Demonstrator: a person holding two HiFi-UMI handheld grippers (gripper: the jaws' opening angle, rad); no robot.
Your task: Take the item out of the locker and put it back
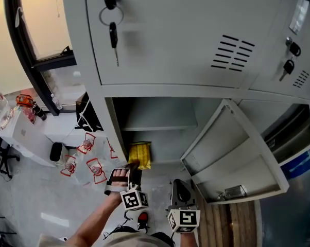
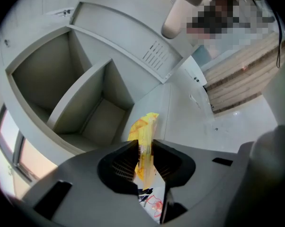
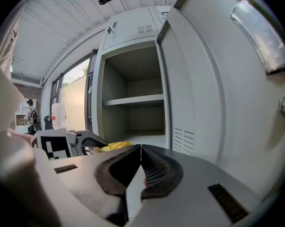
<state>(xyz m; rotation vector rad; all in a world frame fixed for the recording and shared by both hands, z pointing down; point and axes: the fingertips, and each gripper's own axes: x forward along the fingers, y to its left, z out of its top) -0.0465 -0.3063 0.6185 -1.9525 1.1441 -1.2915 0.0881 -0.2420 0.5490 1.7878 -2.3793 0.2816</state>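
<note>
Though partly hidden, yellow packet (image 2: pixel 143 129) between pinching left tongs (image 2: pixel 145 148); right tongs (image 3: pixel 140 148) together.

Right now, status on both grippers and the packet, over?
Left gripper clamped on yellow packet at locker mouth. Right gripper shut, empty. Door open wide, path clear.

right gripper (image 3: pixel 138 148): jaws pressed together, empty. ahead, an open locker (image 3: pixel 106 93) with one shelf (image 3: pixel 133 100), door (image 3: pixel 194 89) at right. left gripper (image 3: pixel 92 144) touches a yellow packet (image 3: pixel 115 146).
</note>
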